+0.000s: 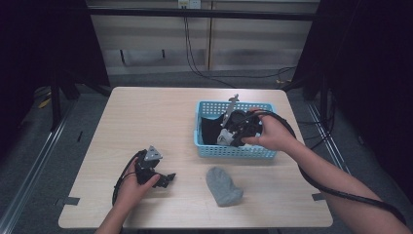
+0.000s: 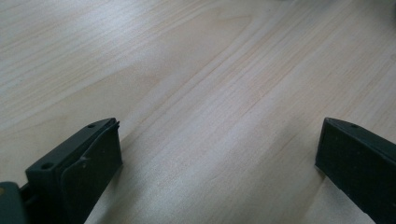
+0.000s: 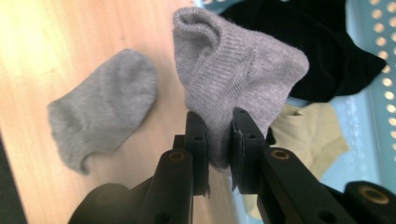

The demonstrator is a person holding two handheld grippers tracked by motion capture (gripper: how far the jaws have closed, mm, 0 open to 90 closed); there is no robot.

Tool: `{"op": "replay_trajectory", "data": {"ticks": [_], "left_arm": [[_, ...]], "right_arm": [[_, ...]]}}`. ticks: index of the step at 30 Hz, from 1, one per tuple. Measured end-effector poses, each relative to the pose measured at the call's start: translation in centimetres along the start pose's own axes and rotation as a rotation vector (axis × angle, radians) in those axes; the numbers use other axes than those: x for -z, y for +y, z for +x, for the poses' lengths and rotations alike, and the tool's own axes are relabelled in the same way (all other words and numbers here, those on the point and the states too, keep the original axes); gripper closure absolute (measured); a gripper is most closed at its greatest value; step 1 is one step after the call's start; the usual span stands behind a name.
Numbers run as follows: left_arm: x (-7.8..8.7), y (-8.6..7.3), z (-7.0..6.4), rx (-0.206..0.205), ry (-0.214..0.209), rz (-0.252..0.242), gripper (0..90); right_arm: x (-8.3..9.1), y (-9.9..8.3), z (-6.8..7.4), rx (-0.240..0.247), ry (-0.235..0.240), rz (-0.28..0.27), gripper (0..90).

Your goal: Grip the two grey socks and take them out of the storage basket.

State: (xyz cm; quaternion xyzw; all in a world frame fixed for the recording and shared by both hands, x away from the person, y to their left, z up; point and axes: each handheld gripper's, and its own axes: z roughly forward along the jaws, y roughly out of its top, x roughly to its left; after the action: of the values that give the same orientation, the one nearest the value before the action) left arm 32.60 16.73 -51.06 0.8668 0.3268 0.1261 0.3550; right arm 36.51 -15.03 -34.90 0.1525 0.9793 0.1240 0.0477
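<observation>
Your right gripper (image 3: pixel 218 140) is clamped on just a fold of the grey sock (image 3: pixel 233 70) over the basket (image 1: pixel 236 151), probably a thin bite, so a quick swing drops it; left gripper (image 2: pixel 217 158) sits jaws apart over the table (image 2: pixel 196 70).

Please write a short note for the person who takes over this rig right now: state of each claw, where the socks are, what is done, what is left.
Right claw: shut on a grey sock, held above the blue basket.
Left claw: open, empty, low over the table.
Done, it seems: one matching grey sock on the table in front of the basket.
Left, probably: lay the held sock beside it. A black sock and a beige sock are in the basket.
</observation>
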Motion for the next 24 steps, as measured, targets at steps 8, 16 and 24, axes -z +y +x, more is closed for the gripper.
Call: {"op": "replay_trajectory", "data": {"ticks": [8, 16, 24], "left_arm": [[0.0, 0.0, 0.0, 0.0, -0.002, -0.001, 0.0], [-0.1, 0.0, 0.0, 0.004, -0.002, -0.001, 0.0], [0.0, 0.0, 0.0, -0.001, -0.001, -0.001, 0.0]], "right_arm": [[0.3, 0.7, 1.8, 0.048, 0.022, -0.02, 79.6], [-0.5, 2.0, 4.8, 0.119, 0.061, -0.029, 79.6], [-2.4, 2.9, 6.7, 0.178, 0.103, -0.031, 79.4]]}}
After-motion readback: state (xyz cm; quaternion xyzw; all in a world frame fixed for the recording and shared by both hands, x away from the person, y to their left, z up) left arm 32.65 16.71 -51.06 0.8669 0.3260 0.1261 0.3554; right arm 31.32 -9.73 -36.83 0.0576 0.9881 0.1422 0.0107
